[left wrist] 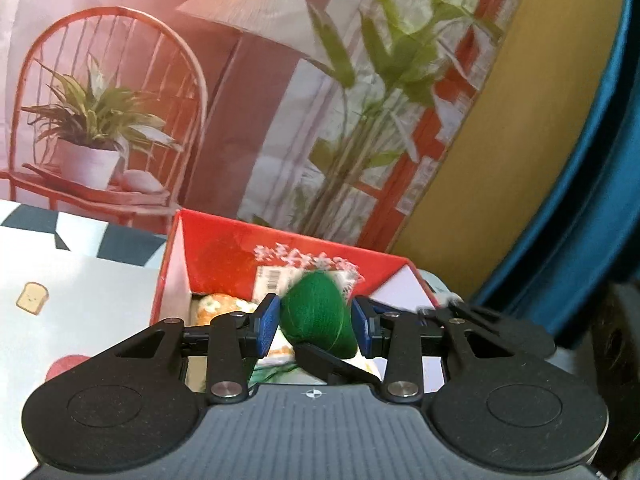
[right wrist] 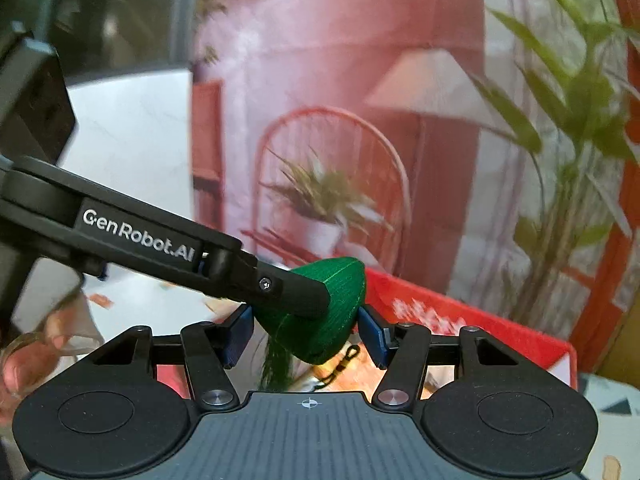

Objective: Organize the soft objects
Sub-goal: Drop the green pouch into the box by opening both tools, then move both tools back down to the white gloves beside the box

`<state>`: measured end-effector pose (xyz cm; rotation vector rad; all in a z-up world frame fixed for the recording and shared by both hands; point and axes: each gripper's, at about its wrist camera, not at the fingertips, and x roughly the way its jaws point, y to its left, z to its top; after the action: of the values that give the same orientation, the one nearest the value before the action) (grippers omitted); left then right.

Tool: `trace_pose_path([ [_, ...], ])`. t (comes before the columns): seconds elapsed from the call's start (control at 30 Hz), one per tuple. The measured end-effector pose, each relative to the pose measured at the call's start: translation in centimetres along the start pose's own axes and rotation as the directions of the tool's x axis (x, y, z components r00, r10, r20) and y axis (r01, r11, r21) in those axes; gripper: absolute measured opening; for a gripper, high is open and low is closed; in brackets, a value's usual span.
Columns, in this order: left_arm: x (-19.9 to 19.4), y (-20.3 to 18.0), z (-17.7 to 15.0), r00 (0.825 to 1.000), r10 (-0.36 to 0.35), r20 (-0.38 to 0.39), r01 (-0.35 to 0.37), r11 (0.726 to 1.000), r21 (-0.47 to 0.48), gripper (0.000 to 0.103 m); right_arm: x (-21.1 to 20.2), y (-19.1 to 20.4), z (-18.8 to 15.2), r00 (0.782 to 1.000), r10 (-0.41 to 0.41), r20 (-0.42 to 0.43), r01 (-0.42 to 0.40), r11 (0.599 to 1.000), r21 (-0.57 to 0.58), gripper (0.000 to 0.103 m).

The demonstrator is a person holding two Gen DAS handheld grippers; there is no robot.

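A green cone-shaped stuffed toy [left wrist: 316, 320] with a green tassel hangs over an open red box [left wrist: 224, 256]. My left gripper [left wrist: 316, 322] is shut on it, both blue pads against its sides. In the right wrist view the same toy [right wrist: 340, 300] sits between the pads of my right gripper [right wrist: 306, 334], which also press on it. The left gripper's black finger [right wrist: 296, 292] lies across the toy's top. One right finger [left wrist: 332, 364] shows under the toy in the left wrist view. Inside the box lie an orange-and-white soft piece [left wrist: 218, 306] and packets.
The red box [right wrist: 460, 320] stands on a white cloth [left wrist: 80, 300] printed with toast and dark shapes. A printed backdrop [left wrist: 120, 120] of a chair and plants rises just behind it. A blue and yellow object [left wrist: 592, 160] stands at the right. A person's hand [right wrist: 24, 360] holds the left gripper.
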<state>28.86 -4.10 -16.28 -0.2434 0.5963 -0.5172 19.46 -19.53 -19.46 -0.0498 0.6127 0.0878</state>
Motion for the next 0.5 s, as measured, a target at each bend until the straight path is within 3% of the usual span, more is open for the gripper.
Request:
trace_pose_path([
  [0.07,-0.5,0.4,0.3,1.000,0.022,0.021,-0.021,0.999,-0.025,0.056,0.9,0.0,-0.5,0.993,-0.110,-0.037,0.110,0.994,-0.009,0.051],
  [0.2,-2.0,1.0,0.0,0.998,0.049,0.039,-0.050,0.999,0.014,0.056,0.7,-1.4,-1.7,0.982,-0.177,-0.073,0.181,0.982,0.058,0.050],
  [0.33,-3.9,1.9,-1.1,0.997,0.065,0.038,-0.066,0.998,0.006,0.056,-1.3,-2.8,-3.2,0.983,-0.170,-0.061,0.177,0.974,0.138,0.048],
  [0.5,-6.7,2.2,-4.0,0.995,0.092,0.035,-0.093,0.995,0.042,0.056,-5.3,-3.3,-4.8,0.991,-0.131,0.034,0.121,0.970,0.209,0.048],
])
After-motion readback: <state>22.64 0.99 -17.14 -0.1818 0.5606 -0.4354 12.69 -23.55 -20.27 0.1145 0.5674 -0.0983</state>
